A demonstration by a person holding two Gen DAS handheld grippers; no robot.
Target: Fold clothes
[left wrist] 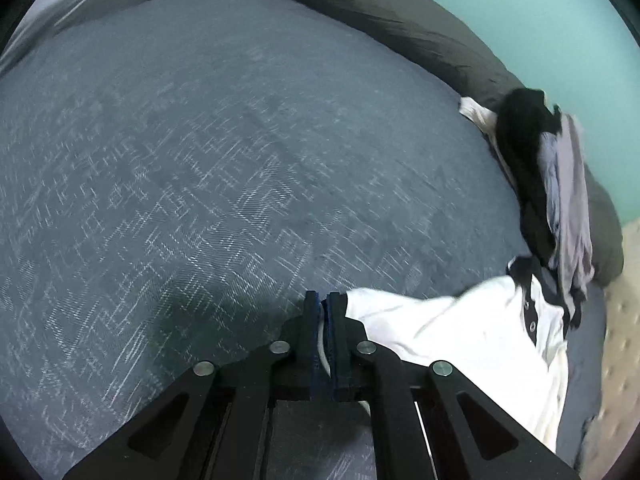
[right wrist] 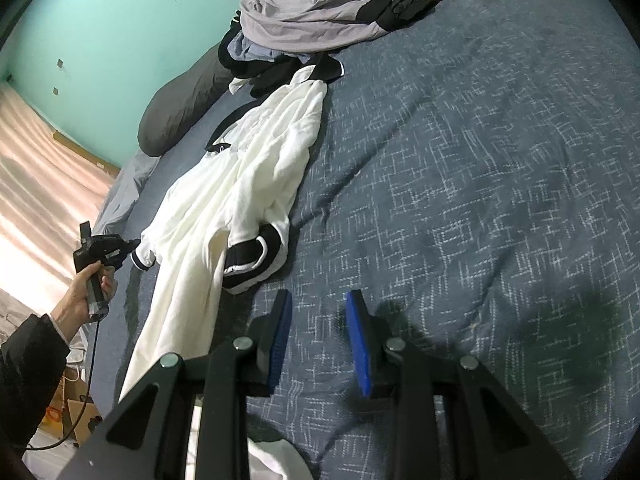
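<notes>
Left gripper (left wrist: 326, 300) pinching white shirt (left wrist: 448, 328), hem cut off below

The knitted bed cover (right wrist: 480, 160) is dark slate blue with a broken maze pattern of white lines; the rumpled cotton shirt (right wrist: 240, 184) is white with black, white-striped cuffs and collar; the long bolster pillow (left wrist: 400, 12) is charcoal grey; the painted wall (right wrist: 100, 40) is mint green; the gripper pads (right wrist: 358, 340) are bright blue
</notes>
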